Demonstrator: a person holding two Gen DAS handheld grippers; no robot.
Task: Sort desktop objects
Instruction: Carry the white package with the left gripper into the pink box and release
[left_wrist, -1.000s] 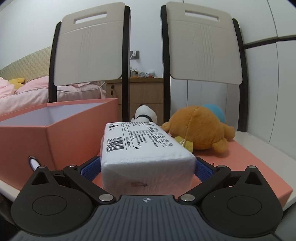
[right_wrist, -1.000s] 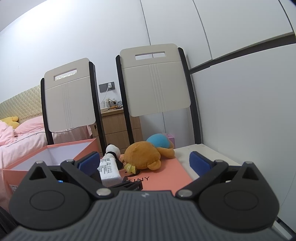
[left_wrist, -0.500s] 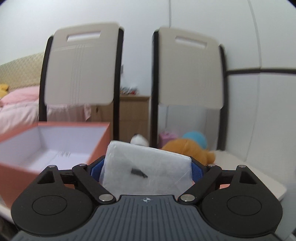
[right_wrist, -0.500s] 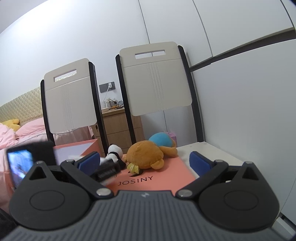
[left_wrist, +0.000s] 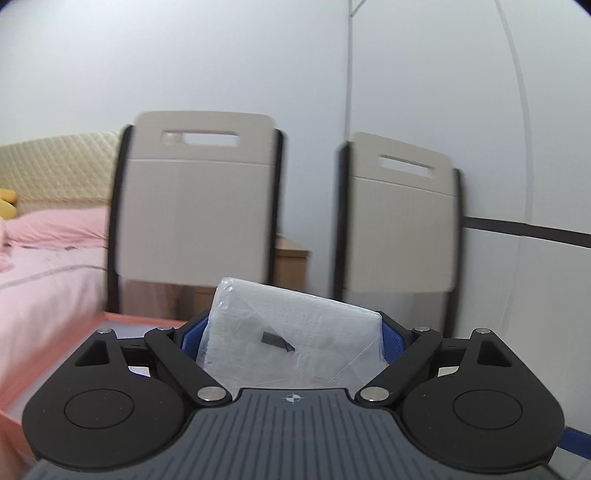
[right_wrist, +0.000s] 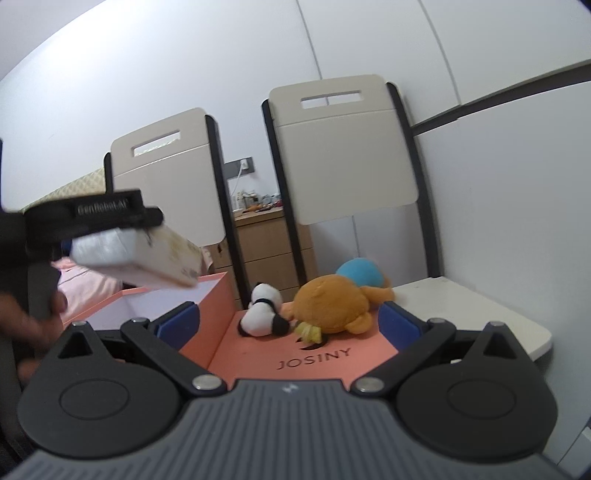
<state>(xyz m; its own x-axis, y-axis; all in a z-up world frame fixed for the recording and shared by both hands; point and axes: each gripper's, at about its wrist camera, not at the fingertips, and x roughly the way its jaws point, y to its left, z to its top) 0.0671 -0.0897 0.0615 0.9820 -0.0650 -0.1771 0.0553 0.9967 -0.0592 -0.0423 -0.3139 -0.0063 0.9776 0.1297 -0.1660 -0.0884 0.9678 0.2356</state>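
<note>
I see a white tabletop (right_wrist: 480, 306) at the right of the right wrist view, set against a pale wall. On it lies a salmon lid (right_wrist: 314, 358) with the word JOSINY, and beside the lid, at the left, stands an open salmon box (right_wrist: 210, 310) with a white inside. On the lid rest three soft toys: a small panda (right_wrist: 263, 312), an orange plush (right_wrist: 328, 304) that touches it, and a blue plush (right_wrist: 360, 271) just behind the orange one. Two folding chairs (right_wrist: 340, 147) stand behind the tabletop, a wooden cabinet (right_wrist: 269, 251) is between them, and a bed with pink bedding (left_wrist: 48, 266) fills the left of the left wrist view.

My left tongs (left_wrist: 291, 332) are raised and tilted upward, so their camera looks mostly at the wall and the chair backs. They pinch a white wrapped packet (left_wrist: 291, 332) between the blue pads (left_wrist: 190, 336), and the packet fills the whole gap. In the right wrist view the same packet appears at the middle left of the frame, in the air above the open box, and a hand (right_wrist: 26, 321) grips the handle below it.

My right tongs (right_wrist: 288, 325) are spread wide with nothing between them, low in front of the lid and pointing at the toys.
</note>
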